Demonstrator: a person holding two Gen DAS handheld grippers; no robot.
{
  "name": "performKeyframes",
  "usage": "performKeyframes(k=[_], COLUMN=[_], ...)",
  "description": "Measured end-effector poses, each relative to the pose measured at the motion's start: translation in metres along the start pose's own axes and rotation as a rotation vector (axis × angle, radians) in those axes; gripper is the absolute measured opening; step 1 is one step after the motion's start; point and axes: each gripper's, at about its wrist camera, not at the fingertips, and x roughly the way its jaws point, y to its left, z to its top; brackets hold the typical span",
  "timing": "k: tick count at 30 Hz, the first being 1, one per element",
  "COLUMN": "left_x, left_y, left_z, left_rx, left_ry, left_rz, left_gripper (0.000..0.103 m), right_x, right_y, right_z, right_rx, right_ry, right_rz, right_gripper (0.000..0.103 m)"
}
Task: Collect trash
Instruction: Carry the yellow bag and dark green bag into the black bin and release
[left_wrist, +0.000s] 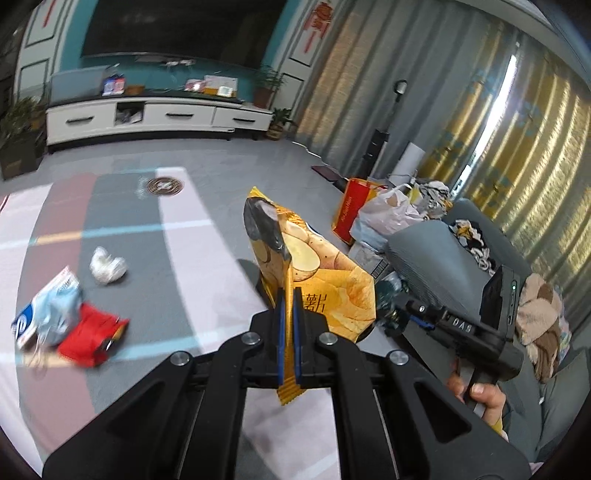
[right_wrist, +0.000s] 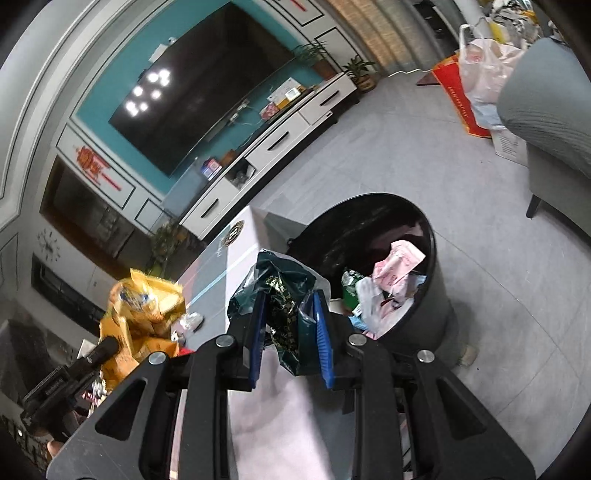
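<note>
Dark green wrapper (right_wrist: 284, 314) clamped; black bin (right_wrist: 417, 295) just beyond, trash inside.

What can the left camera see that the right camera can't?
Only the left wrist view shows the white crumpled wad, the blue-white packet and the red wrapper on the table. Only the right wrist view shows the black trash bin with trash inside, and the right tongs around a dark green wrapper. Both show the yellow chip bag in the left tongs, the TV and white cabinet.
</note>
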Motion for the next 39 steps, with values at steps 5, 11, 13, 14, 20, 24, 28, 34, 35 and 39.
performKeyframes(k=[5,11,13,14,20,24,28,34,35,39], left_x=[0.038,0.089,0.101,0.111,0.142,0.159,0.172,0.179,0.179,0.18], left_y=[-0.029,-0.051,-0.054,-0.054,-0.054,-0.052,-0.052,-0.049,-0.049,-0.048], left_z=[0.016,0.017,0.015,0.015,0.011,0.006,0.002,-0.001,-0.001,-0.002], left_rx=[0.094,0.17,0.18,0.183,0.191,0.195,0.199,0.199,0.198,0.189], left_ry=[0.043,0.112,0.133,0.147,0.19,0.218,0.238,0.246,0.247,0.247], left_rz=[0.011,0.042,0.05,0.053,0.074,0.09,0.102,0.112,0.113,0.11], left_gripper=[0.004,0.004,0.004,0.004,0.004,0.004,0.005,0.005,0.005,0.013], right_x=[0.003,0.01,0.014,0.017,0.035,0.047,0.058,0.063,0.063,0.064], right_y=[-0.017,-0.03,-0.036,-0.038,-0.044,-0.044,-0.046,-0.041,-0.041,-0.04], right_z=[0.005,0.01,0.011,0.013,0.02,0.024,0.025,0.022,0.024,0.024], right_rx=[0.028,0.049,0.055,0.057,0.045,0.035,0.036,0.034,0.035,0.038], right_ry=[-0.016,-0.03,-0.028,-0.028,-0.02,-0.016,-0.008,-0.008,-0.007,-0.005], right_rz=[-0.015,-0.042,-0.053,-0.059,-0.091,-0.11,-0.125,-0.142,-0.143,-0.139], right_gripper=[0.026,0.026,0.026,0.026,0.026,0.027,0.027,0.03,0.031,0.036])
